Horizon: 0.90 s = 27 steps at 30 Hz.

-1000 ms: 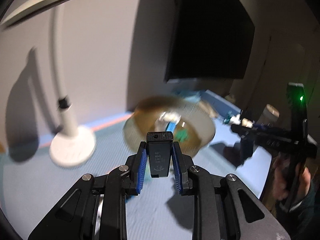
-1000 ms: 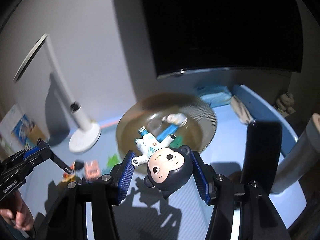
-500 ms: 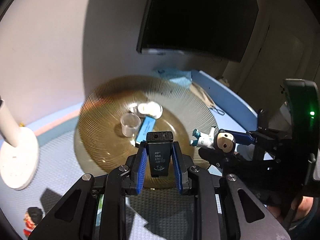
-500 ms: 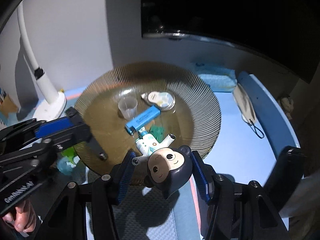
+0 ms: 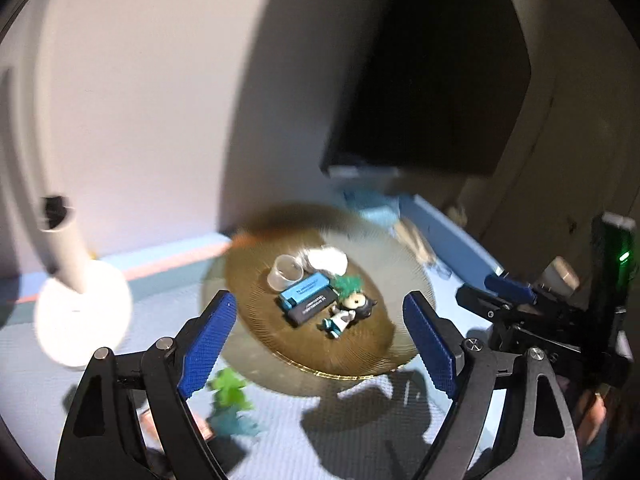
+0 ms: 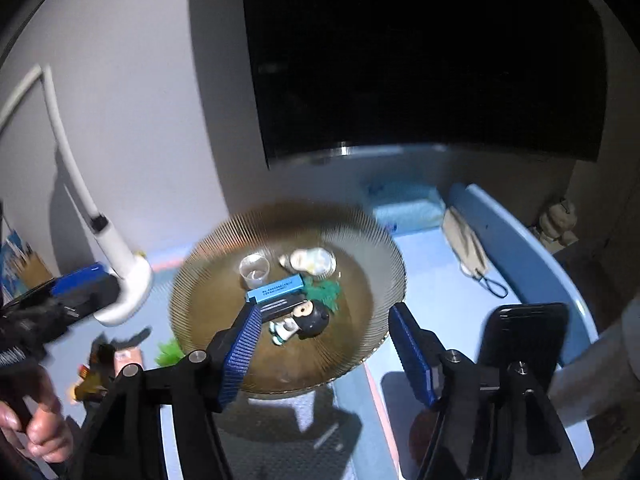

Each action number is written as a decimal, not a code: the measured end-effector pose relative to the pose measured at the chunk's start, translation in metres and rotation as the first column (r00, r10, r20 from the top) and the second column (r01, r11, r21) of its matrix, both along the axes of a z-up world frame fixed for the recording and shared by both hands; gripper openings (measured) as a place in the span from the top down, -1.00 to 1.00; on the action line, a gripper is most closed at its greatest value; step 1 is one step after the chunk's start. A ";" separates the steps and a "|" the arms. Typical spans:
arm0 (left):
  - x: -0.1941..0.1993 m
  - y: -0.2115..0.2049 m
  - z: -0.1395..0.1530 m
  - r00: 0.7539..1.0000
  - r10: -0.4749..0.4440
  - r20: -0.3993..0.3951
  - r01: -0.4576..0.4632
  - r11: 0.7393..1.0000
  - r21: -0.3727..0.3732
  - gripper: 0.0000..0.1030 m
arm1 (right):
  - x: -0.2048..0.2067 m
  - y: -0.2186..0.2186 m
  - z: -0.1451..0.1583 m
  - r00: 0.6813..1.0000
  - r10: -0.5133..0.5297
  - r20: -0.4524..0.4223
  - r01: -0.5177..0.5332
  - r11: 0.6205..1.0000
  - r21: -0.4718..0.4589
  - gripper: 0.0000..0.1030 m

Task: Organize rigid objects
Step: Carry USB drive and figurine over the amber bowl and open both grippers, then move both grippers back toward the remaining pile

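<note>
A ribbed amber glass plate (image 5: 384,344) (image 6: 208,280) stands on the blue table. In it lie a black lighter (image 5: 312,307) (image 6: 280,305), a blue lighter (image 5: 304,290) (image 6: 276,287), a dark-haired doll figure (image 5: 352,308) (image 6: 304,320), a green-haired toy (image 5: 347,285) (image 6: 326,290), a small clear cup (image 5: 285,272) (image 6: 254,270) and a white shell-like piece (image 5: 326,259) (image 6: 314,260). My left gripper (image 5: 320,344) is open and empty, above the plate's near edge. My right gripper (image 6: 324,350) is open and empty, above the plate's near side.
A white lamp base (image 5: 82,312) (image 6: 128,288) stands left of the plate. Green and orange toys (image 5: 230,396) (image 6: 128,356) lie on the table at the front left. A dark monitor (image 6: 420,60) stands behind. A face mask (image 6: 468,244) and a black phone (image 6: 520,340) are at the right.
Both grippers have opened. The black lighter has left my left gripper and the doll my right one; both now lie in the plate. Both grippers have pulled back.
</note>
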State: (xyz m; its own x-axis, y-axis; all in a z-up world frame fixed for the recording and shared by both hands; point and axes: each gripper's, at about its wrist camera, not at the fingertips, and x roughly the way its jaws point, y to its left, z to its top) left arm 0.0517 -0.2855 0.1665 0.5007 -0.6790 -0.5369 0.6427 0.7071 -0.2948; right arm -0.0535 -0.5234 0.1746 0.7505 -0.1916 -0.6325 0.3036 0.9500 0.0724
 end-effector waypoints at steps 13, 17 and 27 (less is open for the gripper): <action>-0.067 0.192 0.002 0.942 0.335 0.025 -0.334 0.942 -0.024 -0.76 | -0.033 0.112 0.007 0.970 0.240 0.032 -0.242 0.968 0.061 -0.56; -0.069 0.233 -0.036 0.897 0.441 -0.039 -0.440 0.898 0.017 -0.88 | -0.027 0.140 -0.023 0.957 0.291 0.004 -0.288 0.944 0.161 -0.57; -0.053 0.279 -0.157 0.801 0.550 -0.238 -0.533 0.835 0.139 -0.87 | 0.003 0.173 -0.147 0.921 0.376 -0.105 -0.340 0.905 0.257 -0.57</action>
